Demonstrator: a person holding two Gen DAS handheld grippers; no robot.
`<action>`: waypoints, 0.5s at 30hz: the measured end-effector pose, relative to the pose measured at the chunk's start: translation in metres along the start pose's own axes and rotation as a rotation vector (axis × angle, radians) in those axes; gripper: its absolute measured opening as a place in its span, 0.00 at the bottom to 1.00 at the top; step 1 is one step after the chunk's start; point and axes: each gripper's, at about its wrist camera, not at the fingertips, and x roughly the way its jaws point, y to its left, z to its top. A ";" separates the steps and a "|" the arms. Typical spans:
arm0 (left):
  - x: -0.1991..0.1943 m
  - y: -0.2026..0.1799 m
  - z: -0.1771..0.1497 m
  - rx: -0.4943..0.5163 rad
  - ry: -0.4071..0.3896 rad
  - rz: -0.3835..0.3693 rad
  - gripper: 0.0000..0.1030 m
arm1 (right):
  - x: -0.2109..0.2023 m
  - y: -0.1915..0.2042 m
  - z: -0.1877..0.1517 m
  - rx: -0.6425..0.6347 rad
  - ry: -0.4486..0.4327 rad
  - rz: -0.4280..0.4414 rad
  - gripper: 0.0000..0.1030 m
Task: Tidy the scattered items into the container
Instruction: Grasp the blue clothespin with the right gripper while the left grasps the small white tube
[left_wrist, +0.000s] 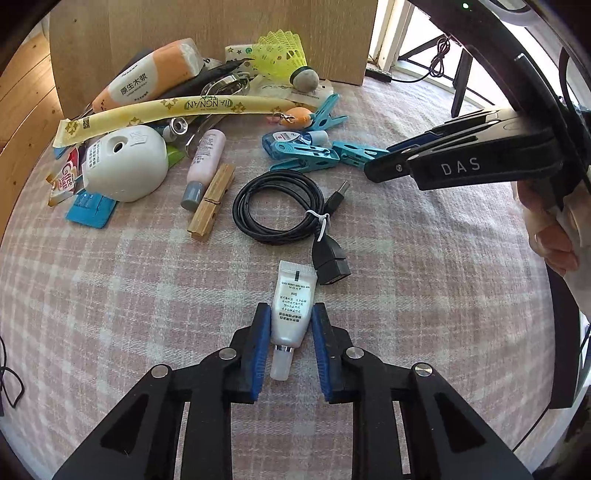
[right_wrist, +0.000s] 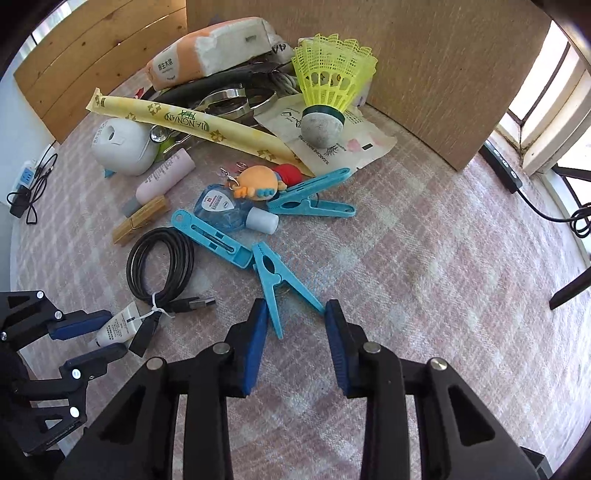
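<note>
A small white cream tube (left_wrist: 290, 314) lies on the pink checked cloth between the blue pads of my left gripper (left_wrist: 289, 314); the jaws stand open on either side of it, a small gap showing at each side. The tube also shows in the right wrist view (right_wrist: 118, 326) with the left gripper (right_wrist: 92, 334) around it. My right gripper (right_wrist: 295, 314) is open and empty, its tips straddling the tail of a blue clothes peg (right_wrist: 275, 278). In the left wrist view the right gripper (left_wrist: 376, 164) hovers by the blue pegs (left_wrist: 306, 157).
A coiled black USB cable (left_wrist: 280, 206) lies just beyond the tube. Further back lie a wooden peg (left_wrist: 212, 201), pink bottle (left_wrist: 205, 162), white round object (left_wrist: 123, 164), tea stick (left_wrist: 166, 110), tissue pack (left_wrist: 147, 77), yellow shuttlecock (right_wrist: 328, 92) and a cardboard wall (right_wrist: 424, 55).
</note>
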 end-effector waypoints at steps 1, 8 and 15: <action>-0.002 0.002 -0.004 -0.011 0.000 -0.007 0.20 | -0.002 -0.001 -0.003 0.015 -0.004 0.002 0.30; -0.017 0.011 -0.015 -0.054 -0.007 -0.007 0.20 | -0.023 -0.009 -0.027 0.107 -0.034 0.001 0.30; -0.036 -0.016 -0.003 0.002 -0.044 0.010 0.20 | -0.061 -0.031 -0.051 0.205 -0.089 -0.024 0.30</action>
